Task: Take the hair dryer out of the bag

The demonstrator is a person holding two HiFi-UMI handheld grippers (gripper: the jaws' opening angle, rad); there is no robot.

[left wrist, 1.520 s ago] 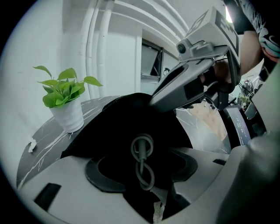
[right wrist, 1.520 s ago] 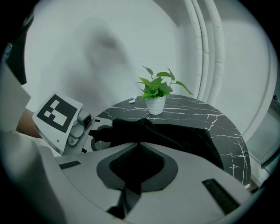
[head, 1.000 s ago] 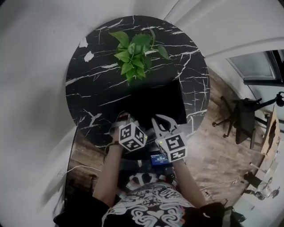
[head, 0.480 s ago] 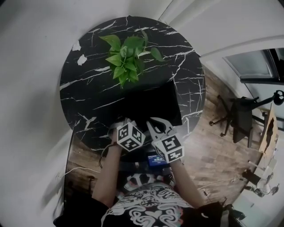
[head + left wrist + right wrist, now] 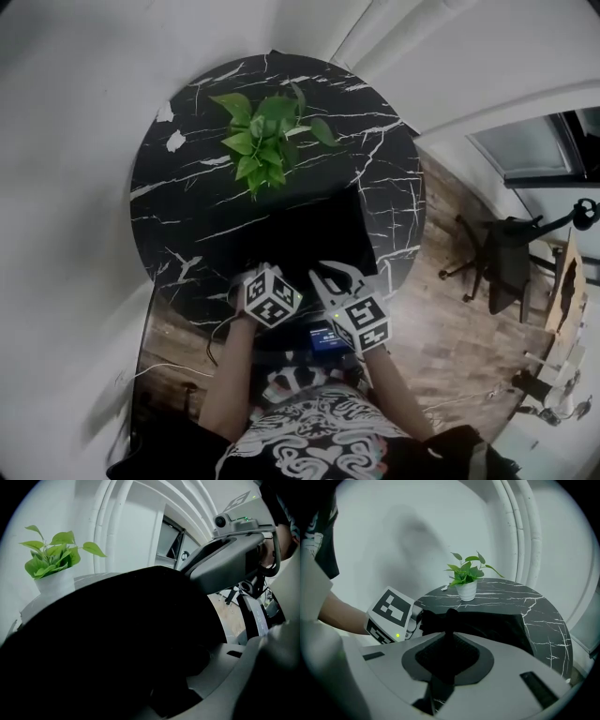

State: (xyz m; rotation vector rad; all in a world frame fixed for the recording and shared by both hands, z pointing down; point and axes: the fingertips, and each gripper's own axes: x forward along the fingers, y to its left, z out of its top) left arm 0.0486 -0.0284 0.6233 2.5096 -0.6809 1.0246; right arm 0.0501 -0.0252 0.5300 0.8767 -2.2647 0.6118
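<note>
Two claws at the near edge of the soft black fabric bag [image 5: 309, 225], flat on the round black, white-veined marble surface [image 5: 202, 192]. Right claw [image 5: 337, 276]: clamped tight on a raised pinch of the bag's cloth. Left claw [image 5: 255, 274]: partly apart, with jaws just lately closing in and black cloth across and between them; impossible to tell whether pressed by the pads yet. No sight of the hair dryer in any view, so most likely inside the bag.

Judged step: opening the bag's near mouth to reach in. Hold the right pinch firm and lift slightly, to gape the mouth rather than drag the whole bag. Work the left claw under the top layer only. Close on handle or barrel, not on loose cloth, then draw low toward the near side. Mind a cord snagging on the hem, and stay clear of the leafy green plant in its white pot [image 5: 265, 131] at the far side.
</note>
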